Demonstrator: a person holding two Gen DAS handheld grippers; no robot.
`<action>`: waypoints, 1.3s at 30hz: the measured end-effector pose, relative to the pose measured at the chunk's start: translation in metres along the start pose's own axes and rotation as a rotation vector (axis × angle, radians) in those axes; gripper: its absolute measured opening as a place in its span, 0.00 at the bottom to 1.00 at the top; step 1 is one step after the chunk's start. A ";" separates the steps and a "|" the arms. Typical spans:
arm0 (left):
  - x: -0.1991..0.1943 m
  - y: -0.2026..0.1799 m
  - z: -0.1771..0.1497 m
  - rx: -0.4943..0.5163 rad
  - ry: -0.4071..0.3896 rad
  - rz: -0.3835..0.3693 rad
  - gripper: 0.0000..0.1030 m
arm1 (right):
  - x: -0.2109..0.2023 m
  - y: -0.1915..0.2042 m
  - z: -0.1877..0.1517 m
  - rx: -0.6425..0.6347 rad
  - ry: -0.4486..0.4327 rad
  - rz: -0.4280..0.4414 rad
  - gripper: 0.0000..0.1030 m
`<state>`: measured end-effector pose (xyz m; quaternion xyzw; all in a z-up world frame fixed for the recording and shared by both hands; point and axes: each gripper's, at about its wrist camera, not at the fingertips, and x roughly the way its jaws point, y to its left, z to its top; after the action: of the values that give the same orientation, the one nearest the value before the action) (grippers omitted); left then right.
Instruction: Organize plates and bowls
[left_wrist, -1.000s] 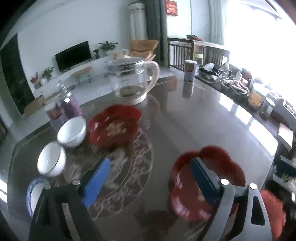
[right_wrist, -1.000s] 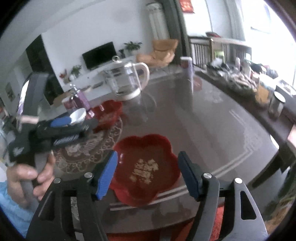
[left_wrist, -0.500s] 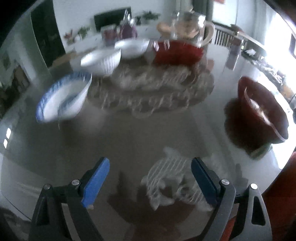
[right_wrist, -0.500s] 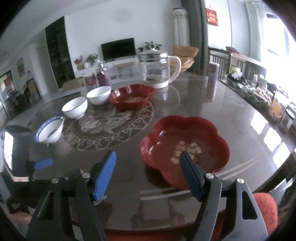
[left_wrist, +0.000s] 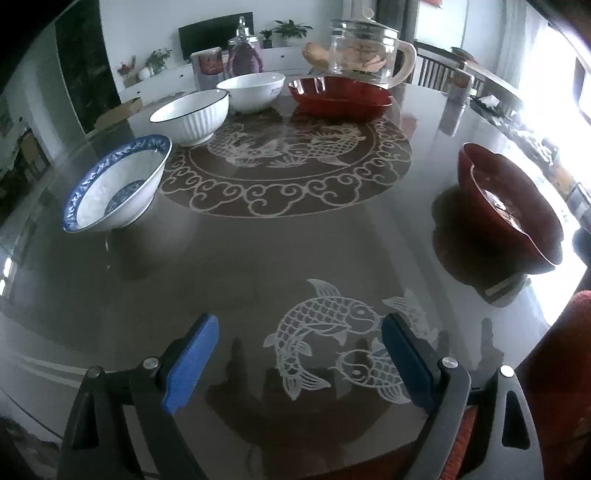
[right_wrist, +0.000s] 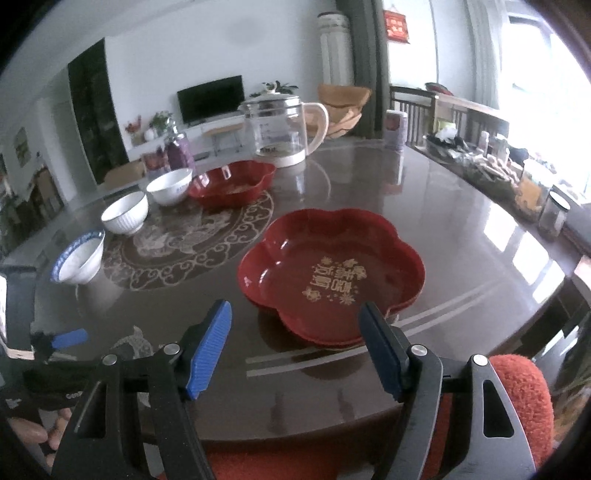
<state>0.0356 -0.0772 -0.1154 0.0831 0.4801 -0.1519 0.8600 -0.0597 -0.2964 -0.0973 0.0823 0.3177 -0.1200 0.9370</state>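
A red flower-shaped plate (right_wrist: 332, 273) with gold lettering lies just beyond my open right gripper (right_wrist: 295, 345), whose jaws hold nothing. The same plate (left_wrist: 509, 206) shows at the right of the left wrist view. Further back sit a second red plate (right_wrist: 232, 182) (left_wrist: 340, 94), two white bowls (right_wrist: 125, 212) (right_wrist: 170, 186) and a blue-rimmed bowl (right_wrist: 79, 258) (left_wrist: 114, 188). My left gripper (left_wrist: 299, 362) is open over the fish pattern on the table near its front edge, empty; the blue-rimmed bowl stands well ahead to its left. The left gripper's blue pad (right_wrist: 68, 336) shows at the right view's left edge.
A glass kettle (right_wrist: 282, 129) stands behind the far red plate, with a purple bottle (right_wrist: 179, 153) and a tin (right_wrist: 397, 129) near it. Jars and food items (right_wrist: 517, 181) line the table's right edge. A red chair back (right_wrist: 517, 391) rises below the near edge.
My left gripper swung left and dropped toward the table's front, now over the fish pattern. The right gripper sank a little, and the near red plate sits between and beyond its jaws.
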 end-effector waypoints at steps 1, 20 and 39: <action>0.000 0.000 -0.001 0.000 0.008 0.000 0.87 | -0.001 0.002 -0.001 -0.009 -0.006 0.003 0.72; 0.044 0.032 0.195 -0.142 -0.018 -0.032 0.87 | 0.054 0.008 0.102 -0.041 0.086 0.197 0.73; 0.166 0.016 0.287 -0.226 0.131 0.104 0.85 | 0.351 0.024 0.258 -0.026 0.467 0.119 0.75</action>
<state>0.3528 -0.1751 -0.1060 0.0203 0.5444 -0.0461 0.8373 0.3651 -0.3934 -0.1087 0.1144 0.5218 -0.0383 0.8445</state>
